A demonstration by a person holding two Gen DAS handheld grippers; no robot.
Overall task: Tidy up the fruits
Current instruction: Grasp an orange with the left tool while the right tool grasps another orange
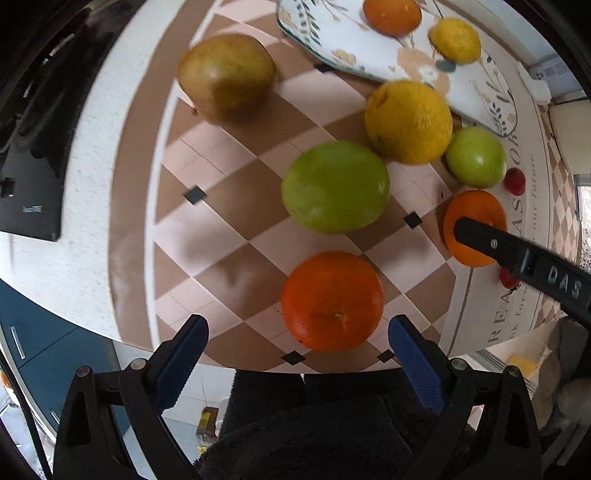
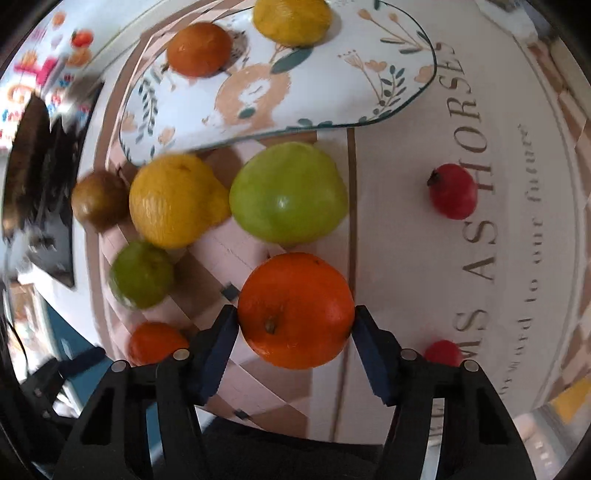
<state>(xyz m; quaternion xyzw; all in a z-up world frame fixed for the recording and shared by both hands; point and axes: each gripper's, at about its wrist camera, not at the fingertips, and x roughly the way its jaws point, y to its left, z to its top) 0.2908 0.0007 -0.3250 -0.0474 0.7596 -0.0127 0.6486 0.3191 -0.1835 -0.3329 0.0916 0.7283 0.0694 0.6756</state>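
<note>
An orange (image 1: 332, 301) lies on the checked mat between the blue pads of my left gripper (image 1: 298, 325), which is open with gaps on both sides. My right gripper (image 2: 294, 314) is shut on another orange (image 2: 295, 310), both pads pressing its sides; the left wrist view shows that orange (image 1: 476, 206) under a black finger (image 1: 480, 236). A flowered plate (image 2: 332, 74) at the far side holds a small orange (image 2: 199, 48) and a lemon (image 2: 291, 20). Loose near it are a green apple (image 2: 288, 192), a yellow citrus (image 2: 177, 199), a second green fruit (image 2: 140, 275) and a brown fruit (image 2: 98, 199).
Two small red fruits (image 2: 452, 192) (image 2: 441, 350) lie on the lettered border of the mat, to the right of my right gripper. A black object (image 1: 33, 177) sits on the white counter at the left. The counter edge runs just behind both grippers.
</note>
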